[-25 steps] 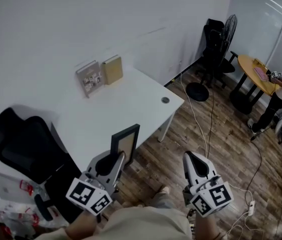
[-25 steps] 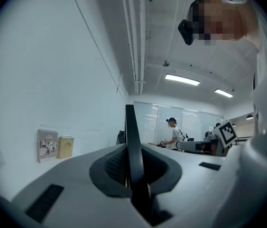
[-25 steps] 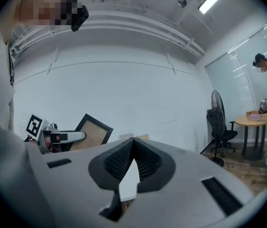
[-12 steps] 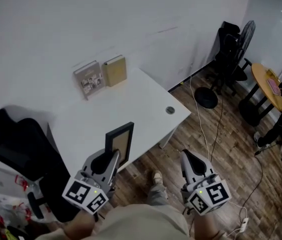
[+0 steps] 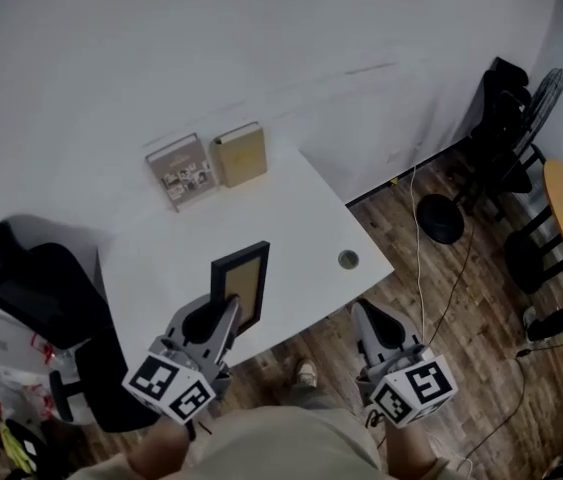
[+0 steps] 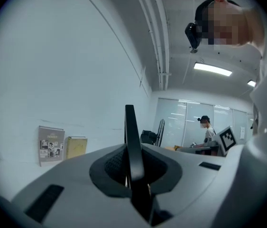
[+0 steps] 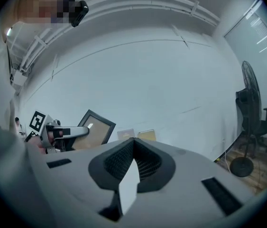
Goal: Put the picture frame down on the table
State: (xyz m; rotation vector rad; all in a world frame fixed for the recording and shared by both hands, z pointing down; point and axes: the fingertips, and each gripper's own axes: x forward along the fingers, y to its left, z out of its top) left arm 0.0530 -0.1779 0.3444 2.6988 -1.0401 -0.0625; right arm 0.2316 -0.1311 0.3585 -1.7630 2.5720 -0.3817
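A black picture frame (image 5: pixel 241 283) with a tan panel stands upright, and my left gripper (image 5: pixel 231 313) is shut on its lower edge. It hangs over the near part of the white table (image 5: pixel 291 218). In the left gripper view the frame (image 6: pixel 130 141) shows edge-on between the jaws. My right gripper (image 5: pixel 363 315) is shut with nothing in it, at the table's front edge to the right of the frame. From the right gripper view, the frame (image 7: pixel 93 129) and the left gripper (image 7: pixel 71 132) appear at the left, beyond the closed jaw tips (image 7: pixel 133 140).
Two books (image 5: pixel 183 169) (image 5: pixel 240 153) lean on the wall at the table's back. A round grommet (image 5: pixel 348 259) sits near the table's right corner. A black office chair (image 5: pixel 31 288) stands at the left. Chairs, a fan (image 5: pixel 536 118) and floor cables are on the right.
Both grippers have moved forward to the table. The frame, earlier at the table's front edge, now hangs over the tabletop. Grip unchanged.
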